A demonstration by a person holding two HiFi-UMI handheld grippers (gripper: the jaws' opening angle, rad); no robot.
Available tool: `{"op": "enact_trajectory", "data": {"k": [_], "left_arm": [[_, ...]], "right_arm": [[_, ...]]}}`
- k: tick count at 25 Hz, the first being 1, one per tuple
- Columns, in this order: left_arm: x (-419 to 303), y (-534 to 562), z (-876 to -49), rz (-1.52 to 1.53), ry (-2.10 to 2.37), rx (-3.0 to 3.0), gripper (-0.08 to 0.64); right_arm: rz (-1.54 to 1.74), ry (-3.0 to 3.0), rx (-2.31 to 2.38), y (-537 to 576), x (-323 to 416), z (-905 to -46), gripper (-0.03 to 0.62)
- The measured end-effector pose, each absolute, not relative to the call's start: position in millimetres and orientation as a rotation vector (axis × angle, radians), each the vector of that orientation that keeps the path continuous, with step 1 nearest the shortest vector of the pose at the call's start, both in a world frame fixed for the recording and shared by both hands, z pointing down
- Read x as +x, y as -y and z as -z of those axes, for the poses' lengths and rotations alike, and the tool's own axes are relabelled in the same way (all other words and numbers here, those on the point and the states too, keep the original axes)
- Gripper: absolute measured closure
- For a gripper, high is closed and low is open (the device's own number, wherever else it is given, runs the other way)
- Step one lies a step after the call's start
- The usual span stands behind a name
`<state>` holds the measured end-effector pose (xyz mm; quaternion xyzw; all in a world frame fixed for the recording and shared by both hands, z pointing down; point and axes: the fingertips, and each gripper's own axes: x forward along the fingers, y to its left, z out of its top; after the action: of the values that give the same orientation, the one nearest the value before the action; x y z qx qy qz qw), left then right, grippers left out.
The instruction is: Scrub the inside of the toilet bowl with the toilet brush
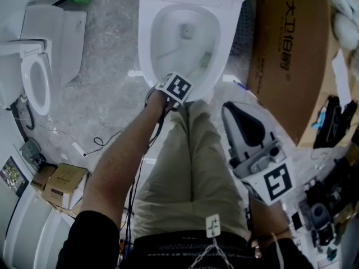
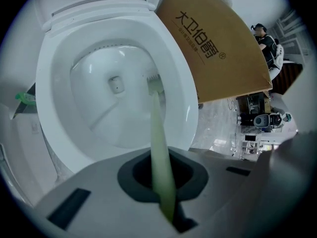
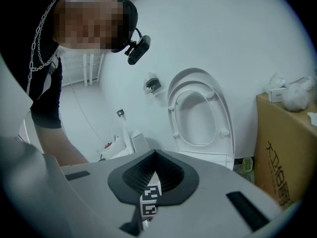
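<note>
Toilet brush [image 2: 157,133] is looking light and stiff: a thin pale-green plastic handle that is likely flexing a little under side load, and, being smooth and probably wet, liable to be twisting or sliding in a loose grip. The best hold is looking to be high on the handle, well clear of the bristle head [image 2: 153,79], with the shaft seated squarely between the pads so scrubbing pressure is not levering it out. Left gripper [image 2: 161,182] is doing just that: its jaws are closing tight on the upper handle, with the shaft running out through the dark jaw opening and down into the toilet bowl [image 2: 54,108]. The bristle head is sitting inside the bowl against the right-hand inner wall, beside and slightly above the drain opening [image 2: 115,85]; whether the bristles are pressing hard or only brushing the porcelain, I cannot tell. In the head view the person's left arm is reaching forward over the front rim, with the marker cube [image 1: 174,87] showing just above it. Right gripper [image 3: 148,192] is idling well back by the person's right thigh, jaws drawn together on nothing and pointing up toward the raised seat [image 3: 200,113]. A cardboard box [image 1: 286,55] is standing just beside the bowl on the right.
</note>
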<state>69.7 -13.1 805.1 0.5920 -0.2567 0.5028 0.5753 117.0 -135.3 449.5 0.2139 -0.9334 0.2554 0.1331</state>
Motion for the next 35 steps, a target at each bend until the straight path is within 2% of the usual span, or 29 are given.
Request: {"op": "enact_trajectory", "data": {"k": [19, 35], "left_arm": [[50.7, -53.4, -798.5, -1.203, 0.523, 1.275, 0.558], [2.1, -62.8, -801.1, -1.202, 0.642, 1.158, 0.558]], "right_arm": [[-0.718, 2.742, 0.482, 127.6, 84.8, -439.7, 0.588], [-0.730, 2.749, 0.390, 126.7, 63.6, -437.8, 0.588]]}}
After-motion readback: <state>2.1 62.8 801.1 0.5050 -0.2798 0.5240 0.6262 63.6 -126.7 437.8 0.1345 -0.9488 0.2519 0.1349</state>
